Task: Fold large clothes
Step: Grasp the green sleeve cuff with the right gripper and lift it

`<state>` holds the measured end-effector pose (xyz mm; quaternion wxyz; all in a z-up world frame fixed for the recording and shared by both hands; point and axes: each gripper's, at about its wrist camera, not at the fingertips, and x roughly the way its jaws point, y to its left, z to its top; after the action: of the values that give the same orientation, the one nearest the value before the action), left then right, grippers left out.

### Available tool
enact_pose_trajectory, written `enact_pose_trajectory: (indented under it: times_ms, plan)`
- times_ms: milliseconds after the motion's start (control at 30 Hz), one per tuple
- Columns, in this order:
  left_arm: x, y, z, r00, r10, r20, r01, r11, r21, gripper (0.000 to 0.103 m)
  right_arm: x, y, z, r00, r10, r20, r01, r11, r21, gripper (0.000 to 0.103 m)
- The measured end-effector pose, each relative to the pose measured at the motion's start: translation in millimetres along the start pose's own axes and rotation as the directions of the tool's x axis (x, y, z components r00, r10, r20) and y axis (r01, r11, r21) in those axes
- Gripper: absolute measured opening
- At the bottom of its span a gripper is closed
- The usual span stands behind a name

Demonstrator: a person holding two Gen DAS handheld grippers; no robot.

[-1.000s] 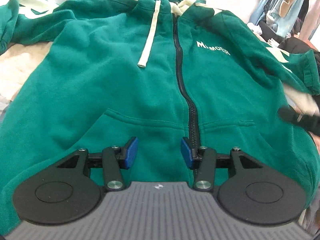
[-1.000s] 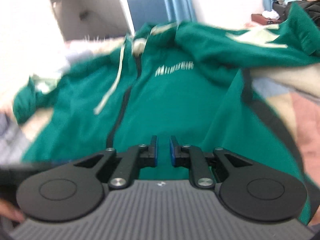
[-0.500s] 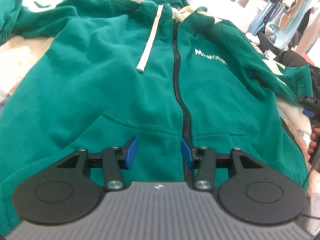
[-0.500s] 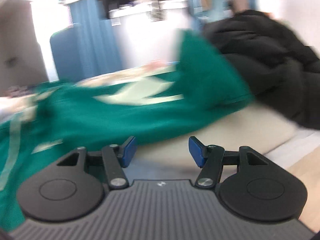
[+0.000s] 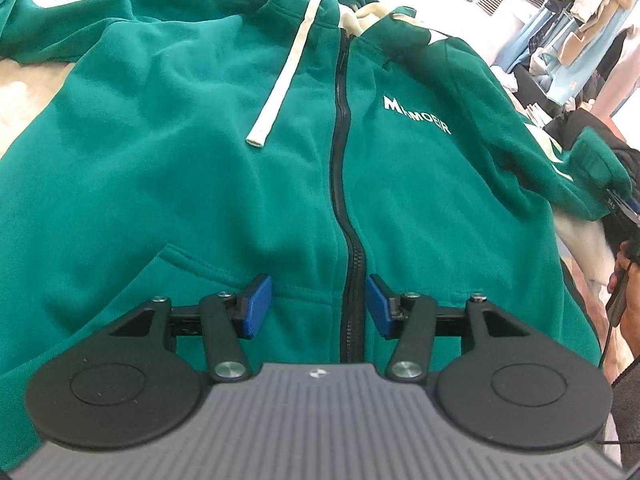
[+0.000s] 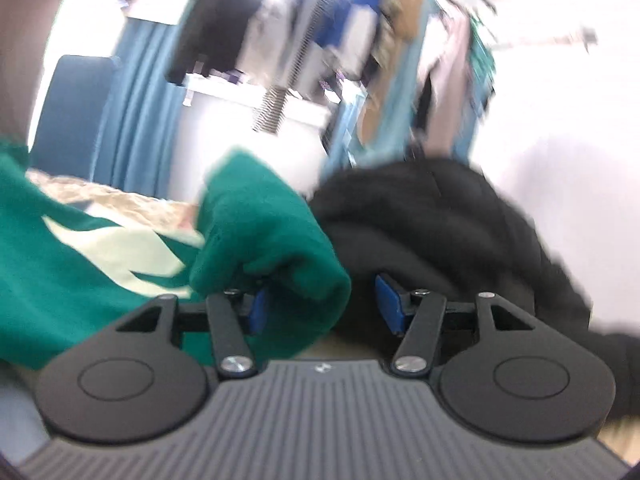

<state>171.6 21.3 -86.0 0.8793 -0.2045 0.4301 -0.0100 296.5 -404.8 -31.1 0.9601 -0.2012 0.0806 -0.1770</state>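
A green zip hoodie [image 5: 208, 168] lies front up, with a black zipper [image 5: 342, 168], a cream drawstring [image 5: 286, 76] and white chest lettering [image 5: 416, 114]. My left gripper [image 5: 318, 306] is open just above the hem, its jaws either side of the zipper. The hoodie's right sleeve cuff [image 5: 596, 160] lies at the far right. In the right wrist view my right gripper [image 6: 320, 306] is open, and the green cuff [image 6: 272, 248] sits between its jaws against the left pad. The sleeve shows a cream pattern [image 6: 120, 248].
A black garment [image 6: 440, 232] is heaped right behind the cuff. A cream cover [image 5: 24, 92] lies under the hoodie. Hanging clothes [image 5: 576, 20] and a blue curtain [image 6: 132, 128] stand at the back. The person's hand [image 5: 626, 280] is at the right edge.
My right gripper swung from the hoodie's front to the right sleeve, opened, and now has the cuff between its jaws. My left gripper moved slightly forward along the zipper and stayed open.
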Motion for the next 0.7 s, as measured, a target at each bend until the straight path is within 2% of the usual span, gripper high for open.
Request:
enact_pose_trajectory:
  times_ms: [67,133,167,200,233,267,333,433,500,567,633,700]
  plan:
    - [-1,0,0,1.0,-0.005,0.005,0.005,1.0,0.0,0.058,4,13,10,1.0,0.005,0.025,-0.002,0.994,-0.106,0.051]
    - [-2,1,0,1.0,-0.008,0.009,0.008,1.0,0.0,0.058,14,20,21,1.0,0.012,-0.007,-0.013,0.987,-0.159,0.048]
    - [-3,1,0,1.0,-0.013,0.012,0.013,1.0,0.002,0.058,22,23,28,0.999,0.024,-0.037,-0.031,0.982,-0.187,0.036]
    - [-4,2,0,1.0,-0.014,0.016,0.014,1.0,0.004,0.058,30,25,35,0.992,0.064,-0.105,-0.085,0.973,-0.212,0.031]
    - [-5,2,0,1.0,-0.013,0.022,0.013,1.0,0.004,0.058,37,30,40,0.984,0.088,-0.155,-0.122,0.966,-0.227,0.017]
    - [-6,2,1,1.0,-0.01,0.027,0.01,1.0,0.006,0.058,40,32,46,0.979,0.095,-0.178,-0.138,0.958,-0.252,0.012]
    - [-10,4,2,0.999,-0.01,0.037,0.01,1.0,0.004,0.058,35,27,61,0.975,0.117,-0.191,-0.165,0.952,-0.259,0.01]
    - [-16,8,6,0.998,-0.005,0.06,0.006,1.0,-0.006,0.058,24,-5,92,0.98,0.101,-0.169,-0.118,0.989,-0.094,0.008]
    - [-25,14,14,0.995,0.005,0.098,-0.002,0.999,-0.033,0.058,20,-29,112,0.985,0.08,-0.155,-0.073,0.996,0.048,0.008]
    - [-38,26,27,0.988,0.014,0.156,-0.002,0.997,-0.077,0.058,10,-58,131,0.989,0.072,-0.133,-0.041,0.973,0.227,0.008]
    - [-51,39,38,0.982,0.012,0.19,0.009,0.994,-0.109,0.058,-1,-79,149,0.992,0.073,-0.098,-0.033,0.933,0.359,0.008]
    - [-63,54,47,0.977,0.008,0.212,0.021,0.99,-0.136,0.058,-14,-85,165,0.995,0.083,-0.053,-0.053,0.904,0.423,0.008]
